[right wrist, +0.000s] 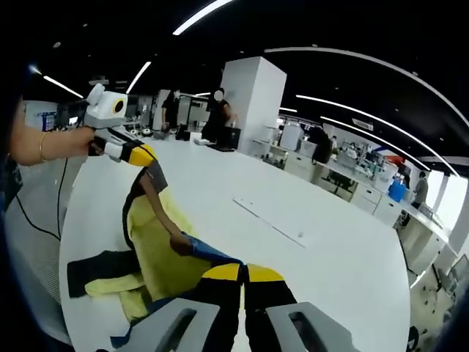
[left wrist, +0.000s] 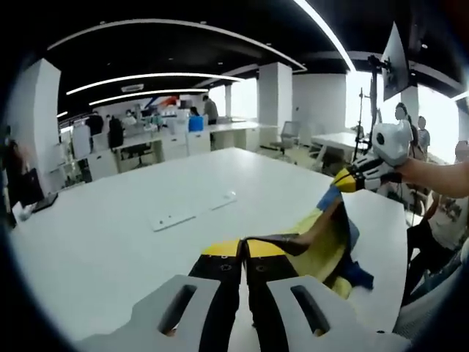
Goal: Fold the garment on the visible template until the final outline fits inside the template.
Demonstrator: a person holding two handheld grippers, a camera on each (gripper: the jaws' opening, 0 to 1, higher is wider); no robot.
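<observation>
1. In the left gripper view, my left gripper (left wrist: 243, 249) has its yellow-tipped jaws pressed together, and a dark edge of the garment (left wrist: 326, 246) is pinched between them.
2. In the same view my right gripper (left wrist: 344, 180) comes in from the right side, with my forearm behind it. It is lifted above the table (left wrist: 110, 235) and it clamps another part of the garment, so the cloth hangs stretched between both grippers.
3. The garment is mostly yellow, with blue and dark parts. In this view it is at the right part of the table, and its lower fold touches the surface.
4. In the right gripper view, my right gripper (right wrist: 243, 273) is clenched on a blue edge of the garment (right wrist: 157, 253).
5. There my left gripper (right wrist: 146, 158) is raised at the left and holds the dark top end of the cloth.
6. The remaining cloth lies heaped on the white table (right wrist: 330, 249) near its left edge.
7. A thin pale outline (right wrist: 267, 218) is marked on the table, well apart from the garment.
8. Desks and some people stand in the office behind.
</observation>
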